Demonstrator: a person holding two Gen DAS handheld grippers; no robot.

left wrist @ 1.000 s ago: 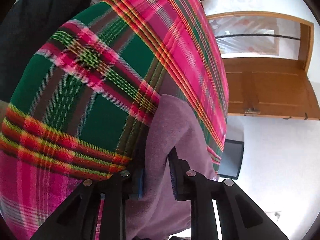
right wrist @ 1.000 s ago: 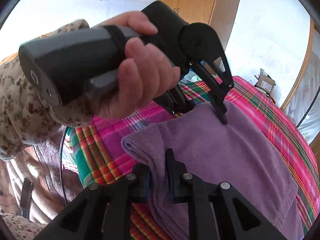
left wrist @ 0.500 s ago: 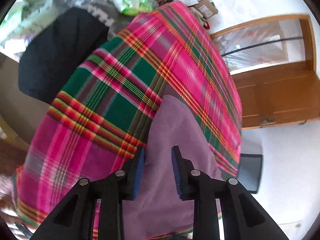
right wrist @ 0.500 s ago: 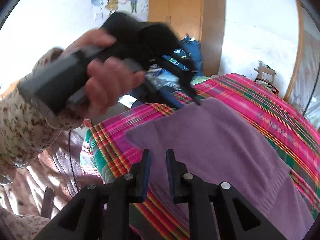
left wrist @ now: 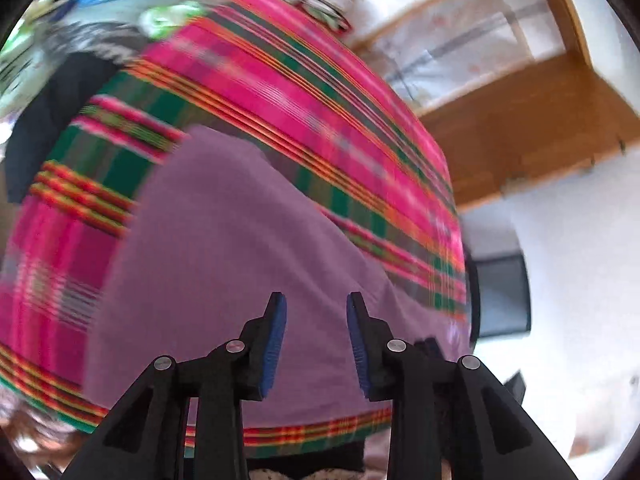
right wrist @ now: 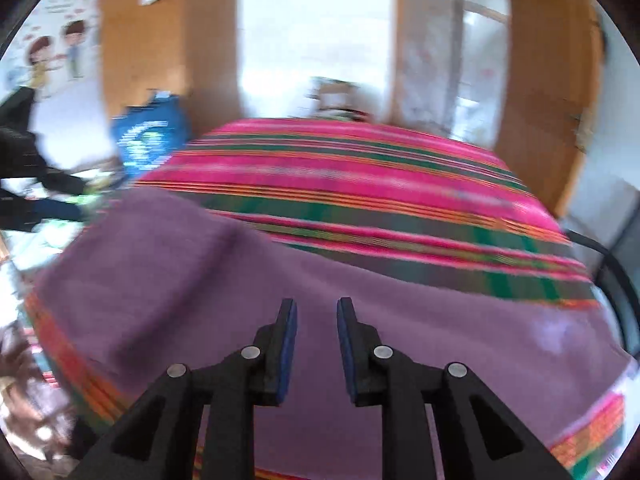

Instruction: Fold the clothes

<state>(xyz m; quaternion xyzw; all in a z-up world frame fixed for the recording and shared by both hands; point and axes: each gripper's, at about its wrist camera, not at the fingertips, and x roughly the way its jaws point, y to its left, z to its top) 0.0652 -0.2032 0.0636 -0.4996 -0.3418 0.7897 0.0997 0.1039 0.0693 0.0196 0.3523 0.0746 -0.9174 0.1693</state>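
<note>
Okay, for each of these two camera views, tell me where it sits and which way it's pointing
Left wrist: on the left gripper, looking along its open fingers over the purple garment toward a wooden door.
Right wrist: on the right gripper, fingers open, facing across the same garment.
Shared: the garment and the plaid cloth.

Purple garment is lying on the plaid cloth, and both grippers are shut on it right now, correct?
Not quite. The purple garment does lie on the plaid cloth, but both wrist views show the jaws apart and holding nothing: left gripper and right gripper are open above it.
</note>
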